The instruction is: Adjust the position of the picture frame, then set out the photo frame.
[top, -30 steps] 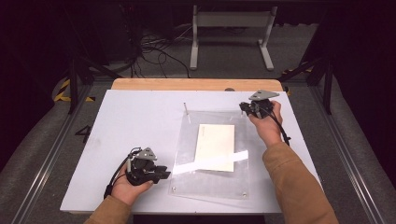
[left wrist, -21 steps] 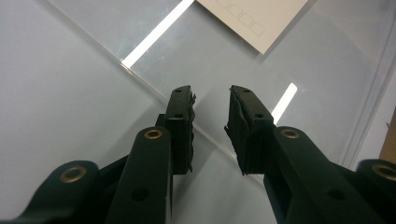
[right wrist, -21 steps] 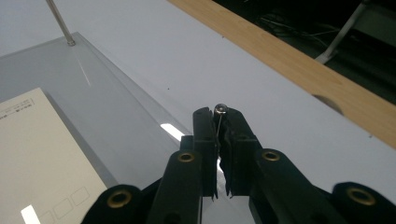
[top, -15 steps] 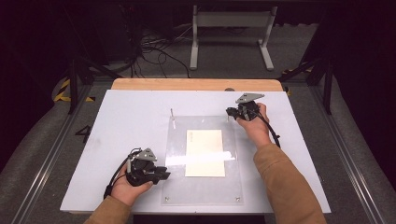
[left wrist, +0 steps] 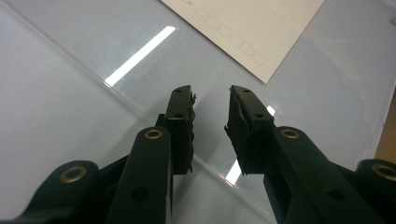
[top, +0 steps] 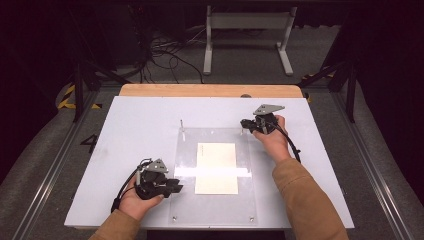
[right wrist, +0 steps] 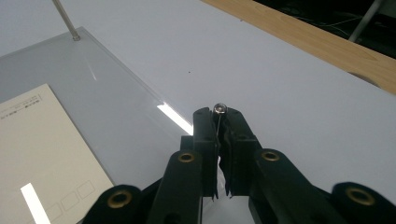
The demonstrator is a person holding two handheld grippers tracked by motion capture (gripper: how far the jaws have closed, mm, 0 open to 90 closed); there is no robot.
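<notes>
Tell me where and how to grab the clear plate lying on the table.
Grip the clear plate by an upright metal pin at a far corner, coming in level from the side. The plate lies flat, so its edges probably give little purchase. The right gripper is already shut on the other far pin.

Bare white table (top: 140, 130) left; upright pin (top: 182, 129) ahead

- A white-topped bench (top: 135, 130) fills the middle of the high view; a wooden strip (top: 210, 90) runs along its far edge.
- Grey carpeted floor (top: 45, 165) surrounds it, dark beyond.
- Metal rails (top: 372, 175) flank both sides.
- A white metal stand (top: 247, 30) and tangled black cables (top: 165, 55) sit behind.
- Yellow-black hazard tape (top: 65, 97) marks the floor at left.
</notes>
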